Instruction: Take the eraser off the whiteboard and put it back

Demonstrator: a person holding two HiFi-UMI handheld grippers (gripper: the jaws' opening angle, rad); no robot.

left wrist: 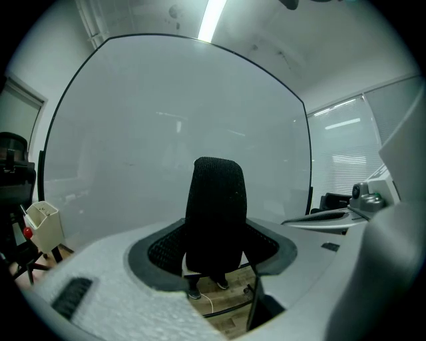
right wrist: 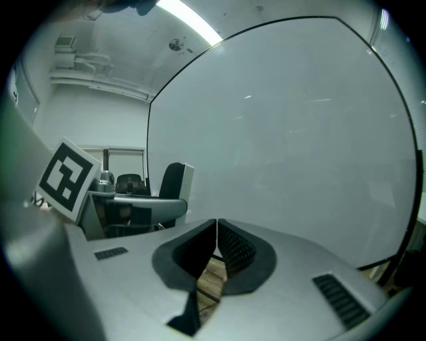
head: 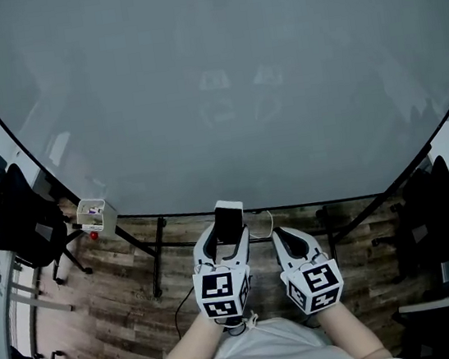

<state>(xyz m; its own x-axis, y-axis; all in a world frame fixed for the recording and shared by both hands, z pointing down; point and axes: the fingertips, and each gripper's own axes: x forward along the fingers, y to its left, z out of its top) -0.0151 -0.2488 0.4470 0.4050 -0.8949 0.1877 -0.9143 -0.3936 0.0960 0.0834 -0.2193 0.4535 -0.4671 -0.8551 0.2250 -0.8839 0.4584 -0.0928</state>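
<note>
My left gripper [head: 228, 244] pinched the eraser [head: 229, 215], apparently held off the whiteboard [head: 220, 92] near its lower edge. My right gripper [head: 281, 237] was pressed together, empty. Removal looked complete; return outstanding.

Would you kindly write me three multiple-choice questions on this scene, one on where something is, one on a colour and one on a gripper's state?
1. Where is the eraser?
A. on a desk
B. between the jaws of the left gripper
C. in a drawer

2. What colour is the eraser's face in the left gripper view?
A. black
B. red
C. yellow

3. How do the jaws of the right gripper stand?
A. wide apart
B. shut on a marker
C. together, with nothing between them

Answers:
1 B: the left gripper view shows the eraser upright between that gripper's pads.
2 A: the face toward that camera is black and textured.
3 C: the right gripper view shows the pads meeting, with nothing between them.
</note>
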